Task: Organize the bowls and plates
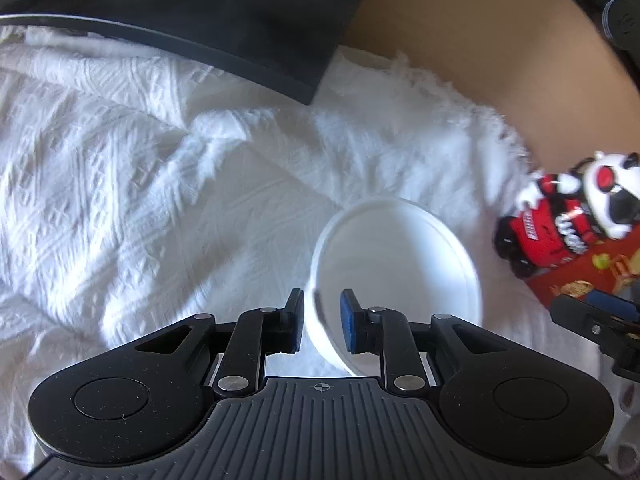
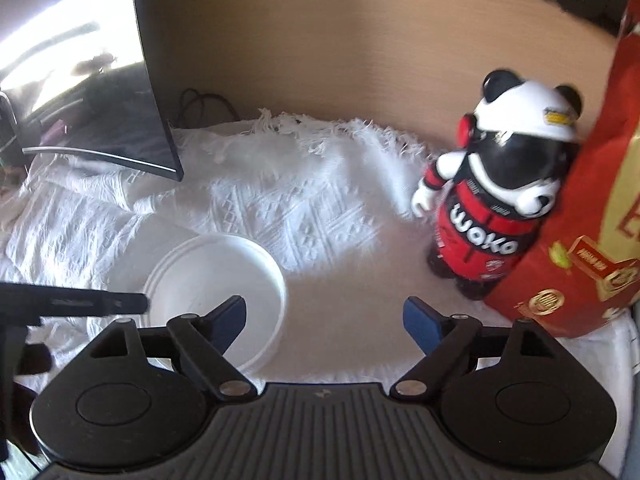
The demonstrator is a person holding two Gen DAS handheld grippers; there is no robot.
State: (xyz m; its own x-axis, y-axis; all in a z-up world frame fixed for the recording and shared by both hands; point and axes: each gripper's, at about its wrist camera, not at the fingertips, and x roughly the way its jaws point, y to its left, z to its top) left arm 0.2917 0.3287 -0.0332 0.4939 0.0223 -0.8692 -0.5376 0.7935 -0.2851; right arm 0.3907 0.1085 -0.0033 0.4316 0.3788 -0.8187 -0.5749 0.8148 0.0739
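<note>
Right, here is what I have on my two feeds, biggest thing first:

- A white woven cloth with a raised diamond pattern and a fringed edge (image 1: 120, 160) covers most of the surface, rumpled into folds on the left wrist view.
- Behind it runs a plain tan wooden panel (image 2: 340, 40).
- A black flat monitor screen (image 2: 120, 120) stands at the far left of the cloth, its lower edge over the fabric.
- A tall red cardboard packet with gold print (image 2: 580, 240) stands at the right edge of the cloth.
- The round white plastic bowl (image 1: 400, 264) sits upright on the cloth, well apart from the packet and nearer to me than the monitor. It looks empty inside.
- My left gripper (image 1: 322, 320) points steeply down at the bowl's near-left rim. Its jaws are narrow and straddle the rim wall, one blue pad (image 1: 297, 320) just outside the bowl and the other inside it. I see a sliver of the bowl's inside between the wall and the inner pad, so I read it as released, not clamping.
- My right gripper (image 2: 324, 320) is spread wide with nothing between its jaws. It hangs over bare cloth just right of the bowl, and its left finger overlaps the bowl's rim in the picture.
- A glossy black, white and red panda figurine with red headphones (image 2: 492, 208) stands upright against the red packet, touching it.
</note>
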